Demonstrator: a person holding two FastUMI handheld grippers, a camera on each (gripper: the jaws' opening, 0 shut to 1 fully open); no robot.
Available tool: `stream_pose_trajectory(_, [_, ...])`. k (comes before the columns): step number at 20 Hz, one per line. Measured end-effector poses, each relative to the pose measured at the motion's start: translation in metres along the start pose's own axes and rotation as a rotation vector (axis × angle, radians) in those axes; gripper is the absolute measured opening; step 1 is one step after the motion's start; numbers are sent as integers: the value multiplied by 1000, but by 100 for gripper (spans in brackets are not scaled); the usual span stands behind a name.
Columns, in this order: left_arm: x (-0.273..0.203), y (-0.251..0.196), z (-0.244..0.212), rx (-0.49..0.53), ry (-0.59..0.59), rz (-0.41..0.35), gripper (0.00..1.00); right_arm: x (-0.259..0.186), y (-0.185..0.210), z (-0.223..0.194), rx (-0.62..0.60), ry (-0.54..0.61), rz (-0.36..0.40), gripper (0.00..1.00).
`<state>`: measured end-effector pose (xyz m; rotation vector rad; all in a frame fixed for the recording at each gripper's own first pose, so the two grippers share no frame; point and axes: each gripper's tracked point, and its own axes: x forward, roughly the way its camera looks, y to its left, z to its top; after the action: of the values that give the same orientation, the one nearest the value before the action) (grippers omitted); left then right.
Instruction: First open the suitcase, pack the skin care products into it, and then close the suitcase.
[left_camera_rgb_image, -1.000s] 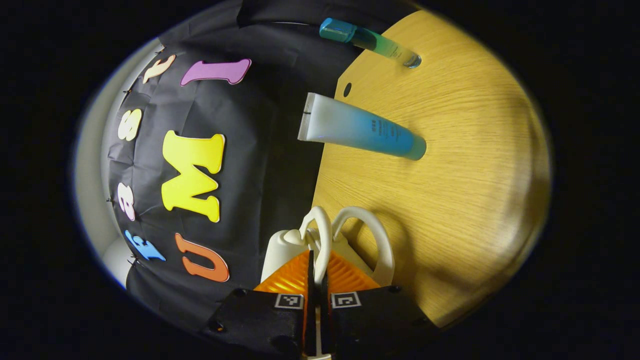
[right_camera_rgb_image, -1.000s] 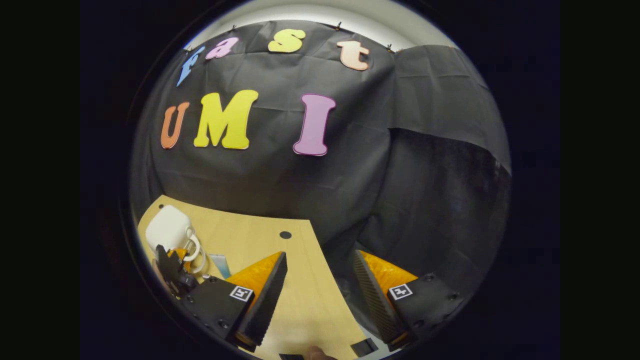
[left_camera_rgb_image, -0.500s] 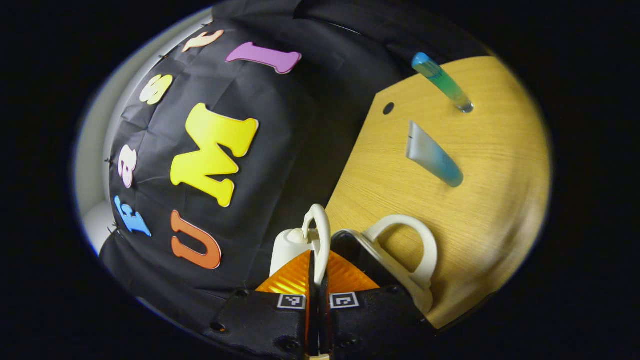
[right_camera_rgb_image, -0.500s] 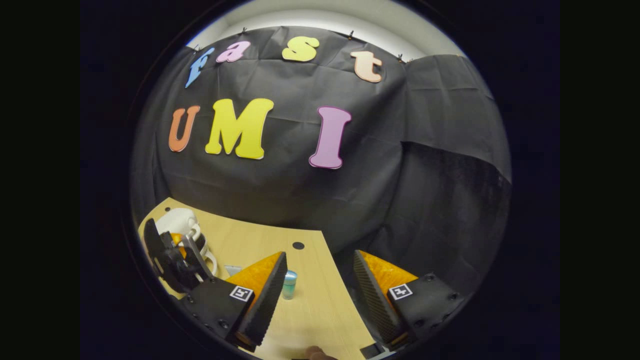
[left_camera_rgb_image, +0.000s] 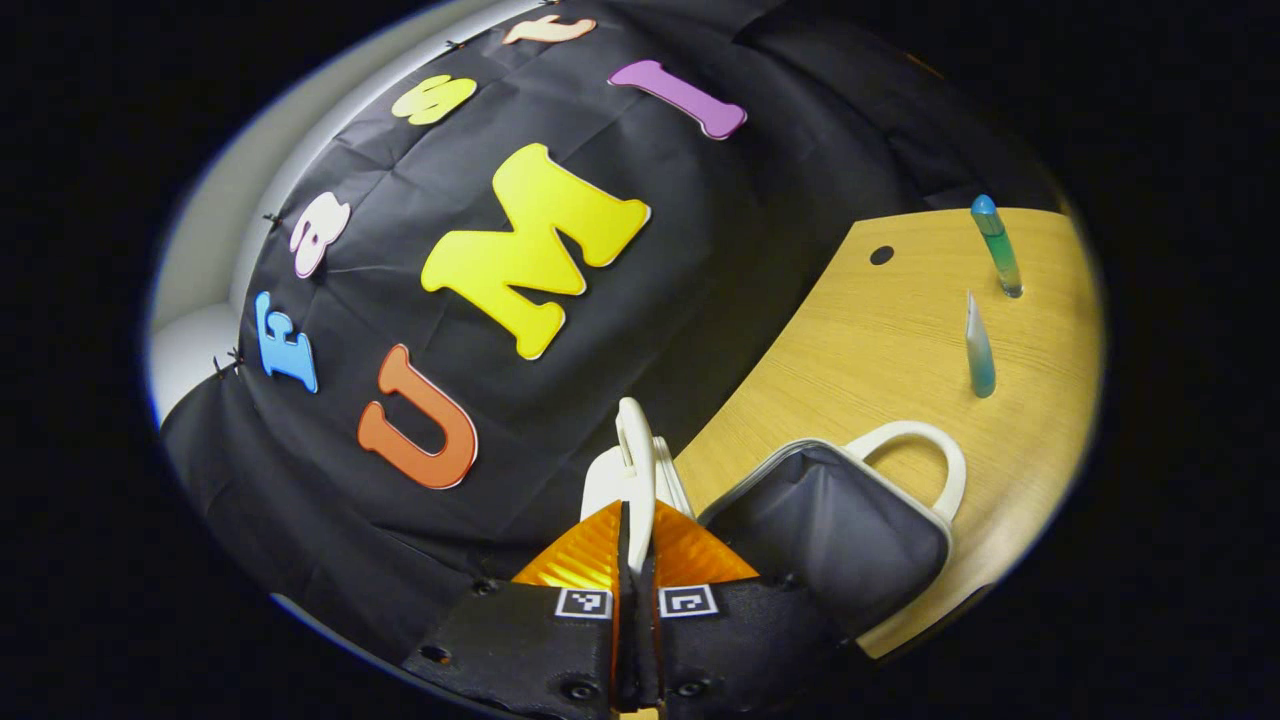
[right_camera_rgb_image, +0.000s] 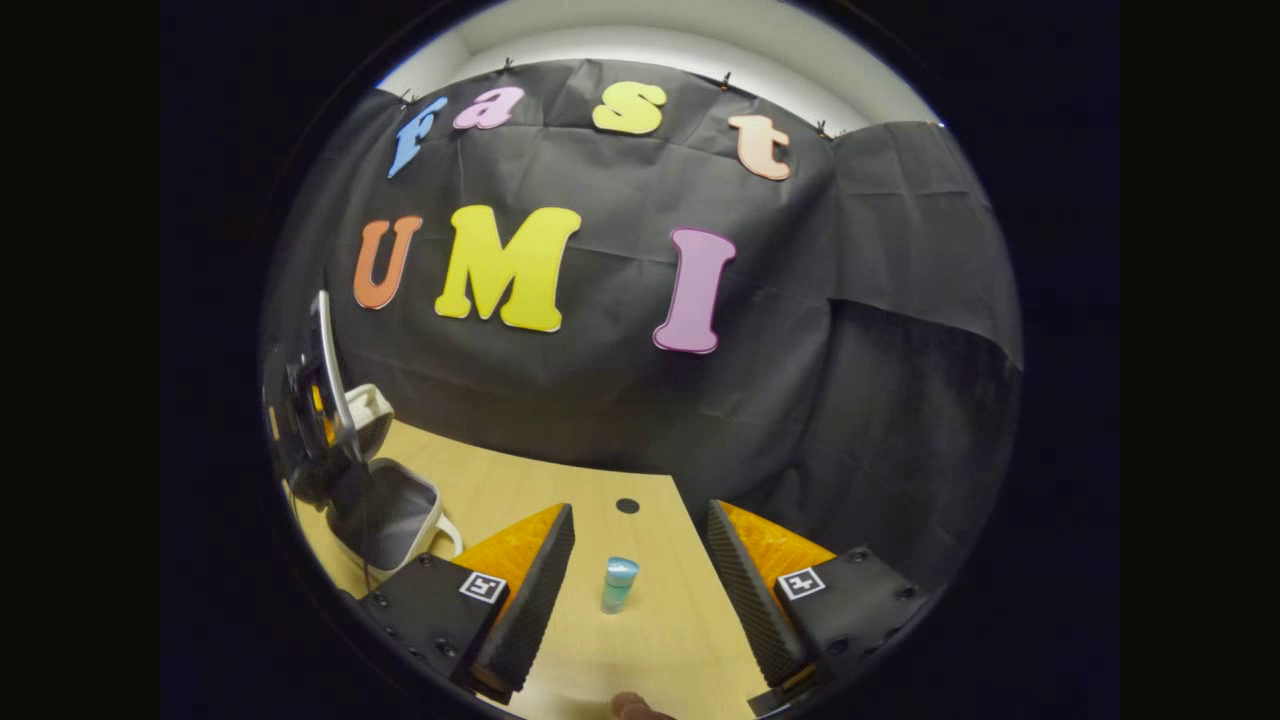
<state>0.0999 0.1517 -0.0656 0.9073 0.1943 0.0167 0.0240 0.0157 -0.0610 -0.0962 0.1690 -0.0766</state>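
The small white suitcase lies open on the wooden table, its dark lining (left_camera_rgb_image: 830, 525) facing up and a white handle (left_camera_rgb_image: 925, 455) at its rim. My left gripper (left_camera_rgb_image: 635, 520) is shut on the lid's white handle (left_camera_rgb_image: 636, 450), holding the lid (right_camera_rgb_image: 370, 415) raised. A blue-capped bottle (left_camera_rgb_image: 997, 245) and a blue-white tube (left_camera_rgb_image: 978, 345) stand on the table beyond the case. In the right gripper view, the left gripper (right_camera_rgb_image: 305, 420) holds the lid at the far left above the open case (right_camera_rgb_image: 385, 515). My right gripper (right_camera_rgb_image: 640, 590) is open, with the blue bottle (right_camera_rgb_image: 618, 583) standing ahead between its fingers, untouched.
The wooden table (left_camera_rgb_image: 880, 330) has a curved edge and a small round hole (left_camera_rgb_image: 881, 255) near the black cloth wall. A fingertip (right_camera_rgb_image: 630, 706) of the person's hand shows at the bottom of the right gripper view.
The left gripper has lifted the lid by its handle, swinging the suitcase wide open and baring the dark lining. The right gripper has shifted so the blue bottle now stands between its fingers.
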Motion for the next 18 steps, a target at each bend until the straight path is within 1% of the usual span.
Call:
stream_pose_trajectory(2, [1, 21, -13, -62, -1, -29, 3, 0, 12, 0, 0, -2, 4, 80])
stream_pose_trajectory(4, [2, 38, -28, -126, -3, -74, 3, 1, 26, -3, -4, 1, 4, 80])
stream_pose_trajectory(7, [8, 72, -55, -229, -11, -60, 3, -1, 44, -4, -3, 2, 11, 80])
stream_pose_trajectory(9, [15, 84, -78, -277, 3, -64, 3, -1, 50, -6, -11, 6, 7, 80])
stream_pose_trajectory(11, [20, 97, -99, -321, 11, -49, 3, 1, 52, -9, -10, 17, 0, 80])
stream_pose_trajectory(13, [30, 108, -122, -347, 30, -45, 3, 2, 53, -12, -17, 28, -12, 80])
stream_pose_trajectory(15, [38, 118, -139, -366, 20, -53, 3, 5, 52, -14, -30, 40, -21, 80])
stream_pose_trajectory(18, [48, 128, -176, -374, 63, -51, 3, 7, 52, -18, -55, 54, -31, 80])
